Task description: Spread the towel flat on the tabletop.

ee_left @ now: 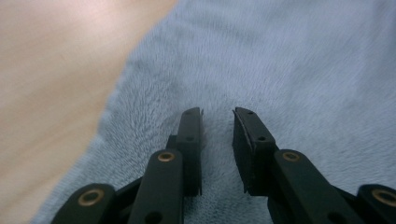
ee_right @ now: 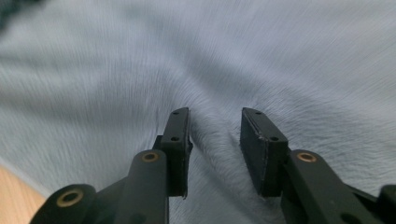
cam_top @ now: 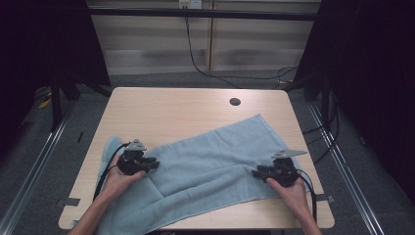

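A light blue towel (cam_top: 205, 161) lies spread slantwise across the wooden table (cam_top: 171, 107), from the front left to the right side. My left gripper (cam_top: 154, 164) rests low over the towel's left part and points right. In the left gripper view its jaws (ee_left: 217, 112) stand apart above the towel (ee_left: 280, 60) near its edge, with nothing pinched. My right gripper (cam_top: 255, 172) sits at the towel's right end and points left. Its jaws (ee_right: 215, 111) are also apart over the blurred towel (ee_right: 187, 56), where a low ridge of cloth runs between them.
A round cable hole (cam_top: 235, 102) sits in the table's far right part. The towel's front left part hangs over the table's near edge. Black cables (cam_top: 205, 68) trail on the floor behind the table. Bare wood lies beyond the towel.
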